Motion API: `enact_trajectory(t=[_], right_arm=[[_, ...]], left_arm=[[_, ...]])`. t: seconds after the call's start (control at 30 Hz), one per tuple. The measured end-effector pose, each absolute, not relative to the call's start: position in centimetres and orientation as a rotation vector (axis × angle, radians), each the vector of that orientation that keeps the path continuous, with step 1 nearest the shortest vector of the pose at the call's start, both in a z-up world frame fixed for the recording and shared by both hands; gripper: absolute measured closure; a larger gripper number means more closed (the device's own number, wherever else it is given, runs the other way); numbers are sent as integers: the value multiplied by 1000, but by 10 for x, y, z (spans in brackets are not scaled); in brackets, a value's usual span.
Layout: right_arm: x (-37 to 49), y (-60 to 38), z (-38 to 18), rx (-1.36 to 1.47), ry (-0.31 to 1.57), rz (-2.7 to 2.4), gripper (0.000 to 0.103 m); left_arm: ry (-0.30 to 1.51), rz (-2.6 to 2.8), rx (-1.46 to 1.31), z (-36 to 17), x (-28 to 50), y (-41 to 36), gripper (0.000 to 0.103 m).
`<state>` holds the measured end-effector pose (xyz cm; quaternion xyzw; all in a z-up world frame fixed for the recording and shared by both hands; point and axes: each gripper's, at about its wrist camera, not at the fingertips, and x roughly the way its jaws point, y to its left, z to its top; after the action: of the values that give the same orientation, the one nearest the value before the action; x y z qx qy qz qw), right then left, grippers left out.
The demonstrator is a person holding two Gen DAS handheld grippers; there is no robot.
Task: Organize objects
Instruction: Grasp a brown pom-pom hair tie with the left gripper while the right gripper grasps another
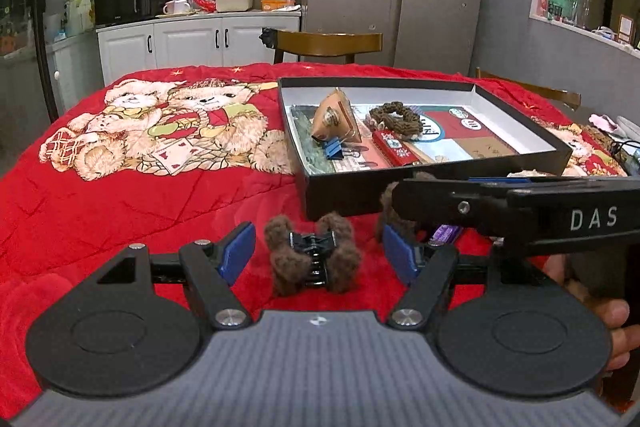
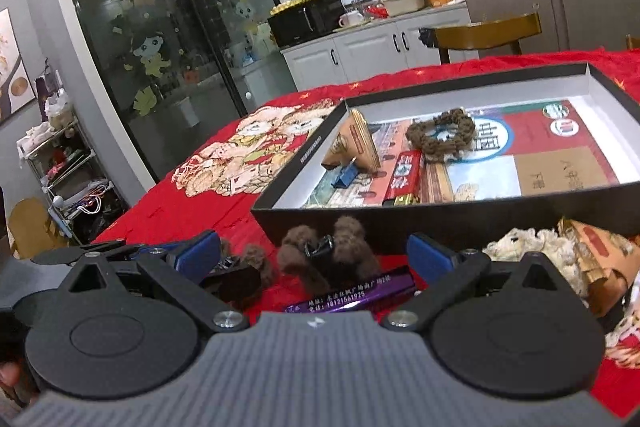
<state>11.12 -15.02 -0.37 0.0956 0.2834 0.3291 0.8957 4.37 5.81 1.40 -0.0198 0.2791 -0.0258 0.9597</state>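
Low centre, a fuzzy brown hair claw point(image 1: 312, 257) sits untouched between the left gripper point(image 1: 318, 253)'s wide blue pads; right gripper point(image 2: 314, 255) gapes too, gripping nothing.

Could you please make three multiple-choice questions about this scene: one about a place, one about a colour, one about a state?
1. Where does the blue binder clip lie?
A. Inside the black box
B. On the red cloth outside the box
C. On the wooden chair

2. What colour are the pads on the fingers of the left gripper?
A. Red
B. Blue
C. White

3. How does the left gripper stand around the brown fuzzy hair claw?
A. Shut on it
B. Open, the claw between its fingers, untouched
C. Lifting it above the box

Answers: 1 A, the clip rests on the box floor beside the kraft paper packet. 2 B, both pads show blue. 3 B, red cloth shows on both sides between pads and claw.
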Motion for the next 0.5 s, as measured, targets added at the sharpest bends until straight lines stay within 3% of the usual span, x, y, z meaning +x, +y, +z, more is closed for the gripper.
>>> enact_trajectory(t=[0.5], right_arm=[[119, -145, -13, 207, 635, 697, 1]], left_arm=[[609, -50, -86, 4, 53, 61, 28]])
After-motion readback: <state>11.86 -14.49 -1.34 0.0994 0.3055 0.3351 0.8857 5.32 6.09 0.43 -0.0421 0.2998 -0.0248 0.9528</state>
